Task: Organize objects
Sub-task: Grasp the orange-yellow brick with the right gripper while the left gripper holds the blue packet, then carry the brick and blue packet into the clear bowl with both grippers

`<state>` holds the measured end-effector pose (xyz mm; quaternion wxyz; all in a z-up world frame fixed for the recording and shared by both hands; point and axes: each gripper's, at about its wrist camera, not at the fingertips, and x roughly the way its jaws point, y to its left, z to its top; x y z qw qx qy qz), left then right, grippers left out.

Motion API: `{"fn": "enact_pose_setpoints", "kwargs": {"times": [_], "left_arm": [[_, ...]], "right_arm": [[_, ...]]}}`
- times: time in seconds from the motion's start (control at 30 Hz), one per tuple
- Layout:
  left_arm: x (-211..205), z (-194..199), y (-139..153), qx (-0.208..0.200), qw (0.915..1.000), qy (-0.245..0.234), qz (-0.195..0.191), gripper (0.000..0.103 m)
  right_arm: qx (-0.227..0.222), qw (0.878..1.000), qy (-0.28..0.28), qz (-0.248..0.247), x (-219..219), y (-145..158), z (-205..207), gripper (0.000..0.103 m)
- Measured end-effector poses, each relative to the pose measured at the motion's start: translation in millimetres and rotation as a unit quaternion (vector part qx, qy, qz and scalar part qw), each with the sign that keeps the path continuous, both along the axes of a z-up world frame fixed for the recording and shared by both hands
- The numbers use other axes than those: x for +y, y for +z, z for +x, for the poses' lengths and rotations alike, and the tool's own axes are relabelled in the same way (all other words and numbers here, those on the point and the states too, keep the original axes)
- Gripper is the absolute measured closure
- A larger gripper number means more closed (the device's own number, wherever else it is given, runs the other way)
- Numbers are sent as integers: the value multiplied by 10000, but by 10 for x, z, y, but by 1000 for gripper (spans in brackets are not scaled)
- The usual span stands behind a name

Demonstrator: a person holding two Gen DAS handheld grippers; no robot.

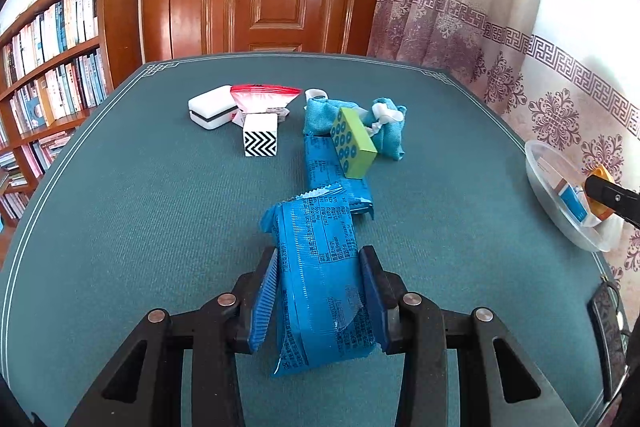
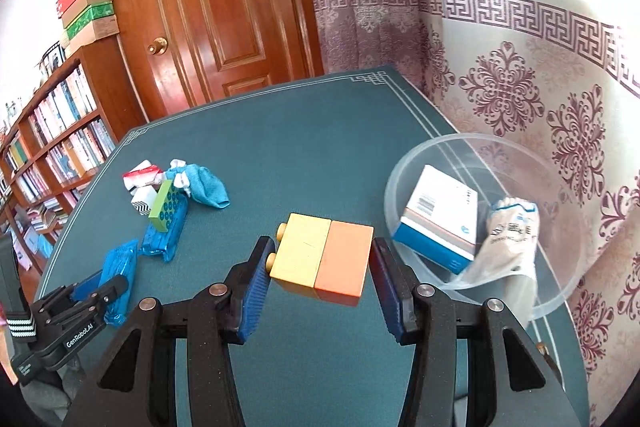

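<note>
Packets, blue, foil-wrapped: two, one clamped across its middle in left gripper, lifted near front of table; other lying flat beyond, under green block. Light, crinkly, slippery, likely crushable; best pinched across the flat middle, gently. Blocks, yellow and orange, joined: one pair, clenched side to side in right gripper, held beside clear bowl. Rigid, light, smooth; firm squeeze on flat sides. In bowl: one box, one pouch. Elsewhere: one cloth, one cube, one white case, one red-topped pack.
</note>
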<state>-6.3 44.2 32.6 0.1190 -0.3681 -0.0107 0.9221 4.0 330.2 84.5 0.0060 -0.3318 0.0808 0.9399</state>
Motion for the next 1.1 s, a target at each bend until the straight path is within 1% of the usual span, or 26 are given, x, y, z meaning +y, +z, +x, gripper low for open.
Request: {"fn": "enact_pose_setpoints", "kwargs": {"times": [0.3,0.43,0.57,0.67,0.7,0.73,0.83,0.9,0.97,1.03,1.1], "left_arm": [[307,23,141,5,9993,-376,42,60],[436,18,186,-57,9984,-550,124,60],[573,49,231,-22,9976,-690,94,60],[668,76,265,25,9970,-773,56,60],[695,80,272,39,9968,-798,44,60],[714,89,280,54,9966,-817,32,60],[739,112,298,89,9963,-857,1,60],[738,106,302,85,9963,-860,3,60],[752,91,297,55,9961,-880,4,60],[781,87,289,29,9956,-938,16,60],[825,93,287,18,9949,-1006,29,60]], "right_arm": [[67,9978,-649,-123,636,49,373,53],[1,9963,-843,-142,852,-6,452,53],[-133,9956,-889,-266,987,-120,446,53],[-165,9957,-875,-272,1042,-198,381,53],[-198,9956,-878,-264,1063,-230,339,55],[-248,9954,-885,-267,1083,-261,304,59],[-322,9951,-834,-420,1143,-303,282,60],[-254,9955,-746,-521,1167,-287,355,60],[-296,9954,-708,-576,1193,-277,442,57],[-357,9953,-709,-562,1227,-272,560,48],[-486,9952,-679,-512,1243,-297,709,45]]}}
